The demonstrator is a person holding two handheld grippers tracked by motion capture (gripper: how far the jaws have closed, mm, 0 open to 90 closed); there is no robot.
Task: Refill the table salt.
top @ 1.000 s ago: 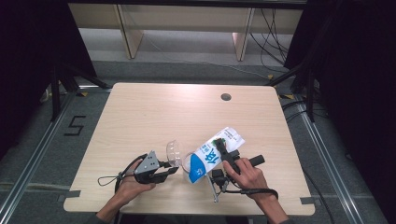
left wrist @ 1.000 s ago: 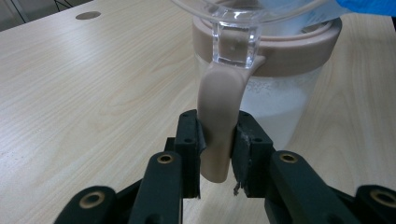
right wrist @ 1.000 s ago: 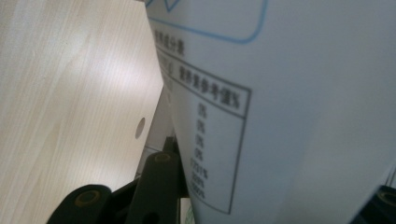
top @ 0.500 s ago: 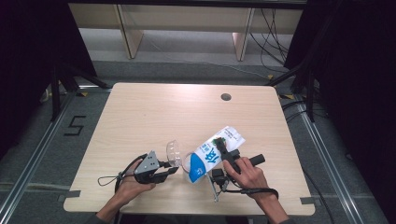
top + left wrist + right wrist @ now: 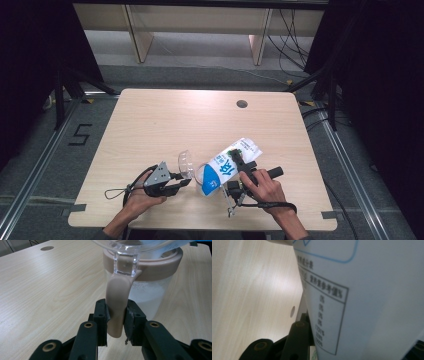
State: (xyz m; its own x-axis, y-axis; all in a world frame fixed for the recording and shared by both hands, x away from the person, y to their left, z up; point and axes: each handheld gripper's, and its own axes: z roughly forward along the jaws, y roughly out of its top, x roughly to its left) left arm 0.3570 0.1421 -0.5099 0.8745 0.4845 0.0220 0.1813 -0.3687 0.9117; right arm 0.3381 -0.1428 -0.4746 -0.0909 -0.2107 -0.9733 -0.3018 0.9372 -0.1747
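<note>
Milk carton, white with blue print, lies tipped over towards the left in the high view, its mouth above the clear plastic jug with a beige rim and handle near the front edge of the pale wooden worktop. The right claw grips the carton from the side; the left claw reaches to the jug. A dark round hole sits far back in the worktop, well apart from both.

From the left gripper view, the left claw is clenched on the jug's beige handle, pads pressing both sides. The jug stands upright, frosted white low down, its clear flip lid raised.

From the right gripper view, the carton with its printed table lies against the right claw's one visible jaw, so it is grasping the carton.

Pouring looks to be the step in hand. Next, I judge, the carton wants a steady, slightly steeper tilt with its mouth kept over the rim, while the left claw braces the jug.
</note>
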